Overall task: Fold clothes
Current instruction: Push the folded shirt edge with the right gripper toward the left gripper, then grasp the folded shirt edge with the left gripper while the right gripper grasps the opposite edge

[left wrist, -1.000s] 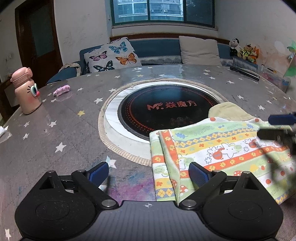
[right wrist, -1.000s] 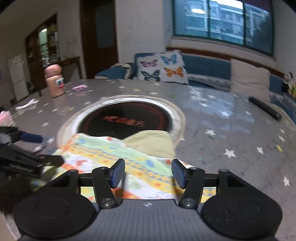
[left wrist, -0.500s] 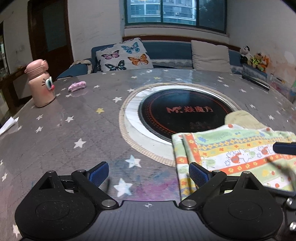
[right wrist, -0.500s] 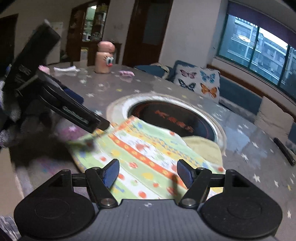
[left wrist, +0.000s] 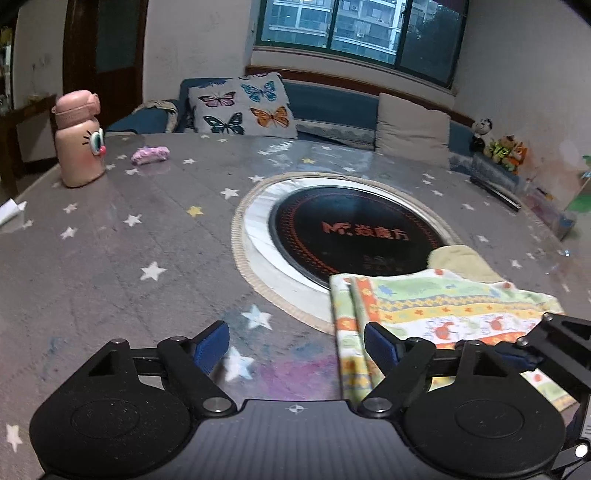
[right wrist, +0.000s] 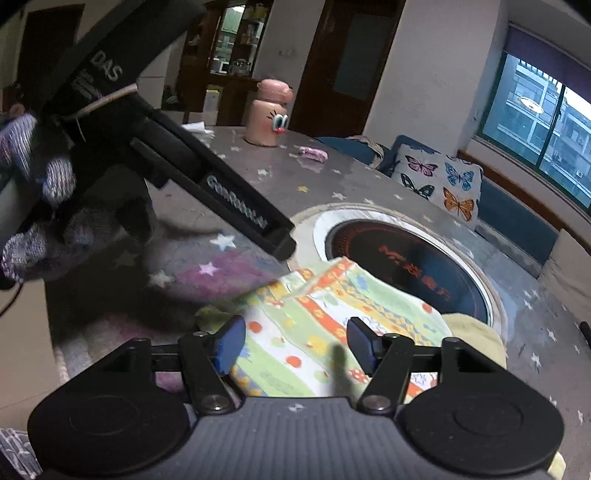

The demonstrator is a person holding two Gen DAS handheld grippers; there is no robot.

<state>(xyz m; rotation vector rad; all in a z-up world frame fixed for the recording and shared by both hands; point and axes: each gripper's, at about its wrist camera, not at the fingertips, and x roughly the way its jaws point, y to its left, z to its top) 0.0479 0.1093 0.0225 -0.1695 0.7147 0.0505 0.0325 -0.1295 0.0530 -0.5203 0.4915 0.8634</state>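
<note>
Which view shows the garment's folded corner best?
Right wrist view: the folded corner of the garment shows raised, near centre. The left wrist view shows only its flat striped edge, partly behind a finger.

Round worktop point(left wrist: 110, 236) under a grey cloth dotted with stars. Dead centre, a black induction hob point(left wrist: 354, 232) with orange lettering, ringed in white. Far left, a pink cartoon-eyed bottle point(left wrist: 79, 144) standing upright, and just beside it a small pink wrapped thing point(left wrist: 150, 154) lying flat. Behind the worktop, a blue sofa with a butterfly cushion point(left wrist: 242, 105) and a plain beige cushion point(left wrist: 412, 125). Plush toys point(left wrist: 504, 147) at far right, window point(left wrist: 354, 26) above.
</note>
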